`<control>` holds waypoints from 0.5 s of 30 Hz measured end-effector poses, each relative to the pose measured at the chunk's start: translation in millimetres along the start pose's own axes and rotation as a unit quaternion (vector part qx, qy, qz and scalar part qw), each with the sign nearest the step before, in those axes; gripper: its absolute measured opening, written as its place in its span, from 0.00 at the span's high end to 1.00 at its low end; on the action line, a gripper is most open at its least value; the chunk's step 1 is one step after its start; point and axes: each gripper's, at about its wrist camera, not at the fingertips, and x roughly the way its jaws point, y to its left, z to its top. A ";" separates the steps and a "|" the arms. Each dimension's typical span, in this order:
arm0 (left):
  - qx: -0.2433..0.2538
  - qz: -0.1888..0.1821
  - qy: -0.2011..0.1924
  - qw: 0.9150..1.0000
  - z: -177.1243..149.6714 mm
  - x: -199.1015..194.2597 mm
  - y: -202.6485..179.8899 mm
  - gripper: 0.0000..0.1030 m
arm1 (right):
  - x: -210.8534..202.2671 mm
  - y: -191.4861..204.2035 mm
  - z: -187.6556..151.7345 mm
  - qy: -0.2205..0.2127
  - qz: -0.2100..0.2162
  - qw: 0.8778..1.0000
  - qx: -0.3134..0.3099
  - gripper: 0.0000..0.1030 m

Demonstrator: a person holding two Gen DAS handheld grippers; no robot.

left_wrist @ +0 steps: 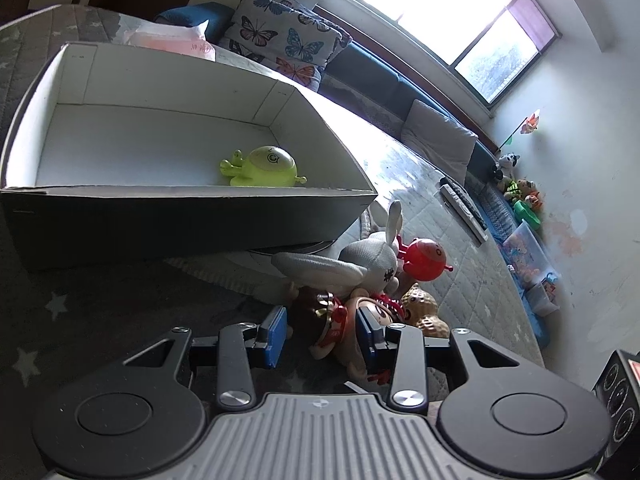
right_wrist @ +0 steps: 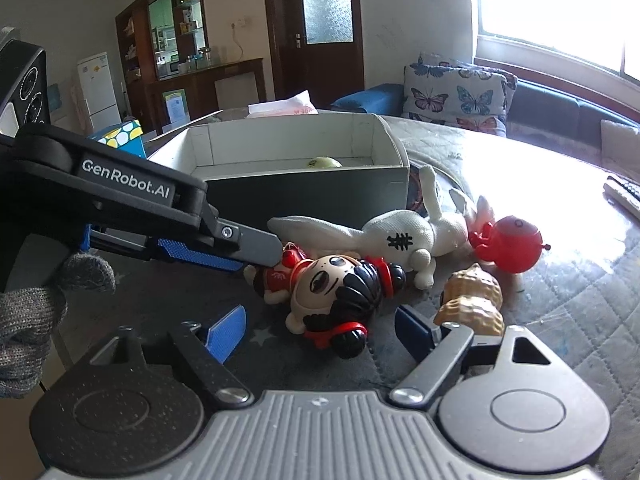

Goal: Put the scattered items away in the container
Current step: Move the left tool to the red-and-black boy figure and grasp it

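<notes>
Green toy (right_wrist: pixel 323 162) mostly behind box wall (right_wrist: pixel 308 190)

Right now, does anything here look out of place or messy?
Yes. Only a lime-green plastic toy lies in the white cardboard box; a white plush rabbit, black-haired doll and red round toy lie heaped outside.

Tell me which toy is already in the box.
The green toy, alone inside the box; the doll, rabbit, red toy and peanut lie outside.
</notes>
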 end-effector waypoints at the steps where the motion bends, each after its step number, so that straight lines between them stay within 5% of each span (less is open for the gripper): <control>1: -0.004 -0.001 0.000 1.000 1.1 1.5 1.3 0.61 | 0.9 -0.9 0.5 0.000 0.000 1.000 0.003 0.20; 15: -0.050 -0.023 0.012 0.998 9.0 14.6 17.0 0.60 | 8.0 -10.4 4.9 0.002 0.004 0.999 0.034 0.31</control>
